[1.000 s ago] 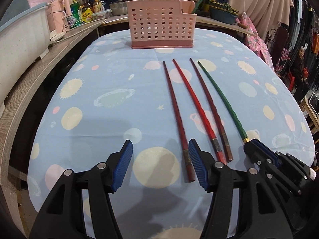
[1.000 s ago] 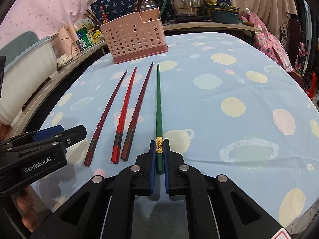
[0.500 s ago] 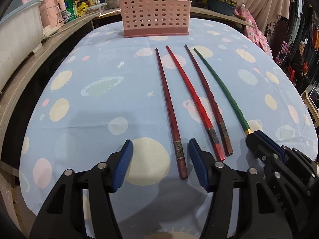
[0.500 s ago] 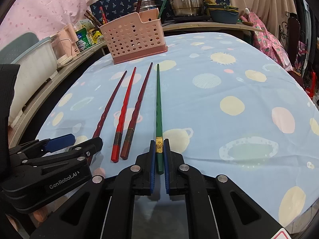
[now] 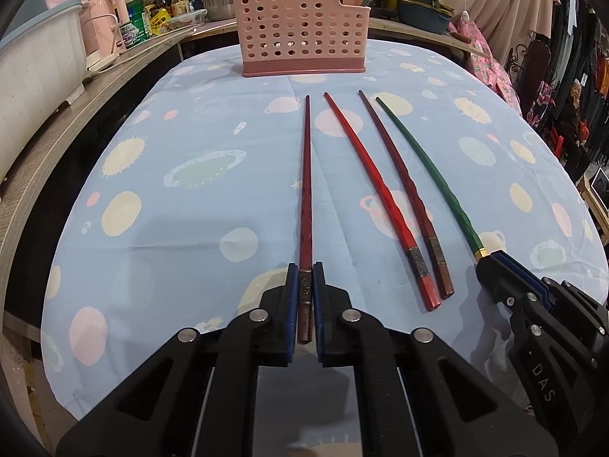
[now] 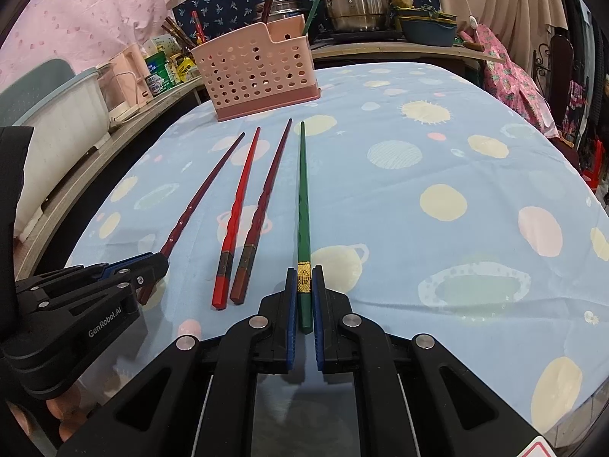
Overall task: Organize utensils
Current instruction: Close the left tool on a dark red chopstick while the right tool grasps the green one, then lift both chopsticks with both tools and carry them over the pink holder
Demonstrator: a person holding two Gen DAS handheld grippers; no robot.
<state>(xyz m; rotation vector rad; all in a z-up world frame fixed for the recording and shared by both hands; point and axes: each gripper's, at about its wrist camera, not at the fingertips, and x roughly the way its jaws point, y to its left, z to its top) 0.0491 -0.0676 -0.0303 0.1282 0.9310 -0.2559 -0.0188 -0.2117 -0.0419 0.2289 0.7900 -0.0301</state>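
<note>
Even indoor light, sharp, fisheye-warped edges.

left hand-held gripper point(image 5: 305, 297) | was open, now closed | on dark red chopstick point(image 5: 305, 198)

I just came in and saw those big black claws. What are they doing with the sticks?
A person is tidying chopsticks with two hand-held grippers. The left gripper is shut on the dark red chopstick, and the right gripper is shut on the green chopstick. Both chopsticks lie on the tablecloth. A bright red chopstick and a brown chopstick lie between them. The pink utensil basket stands beyond.
</note>
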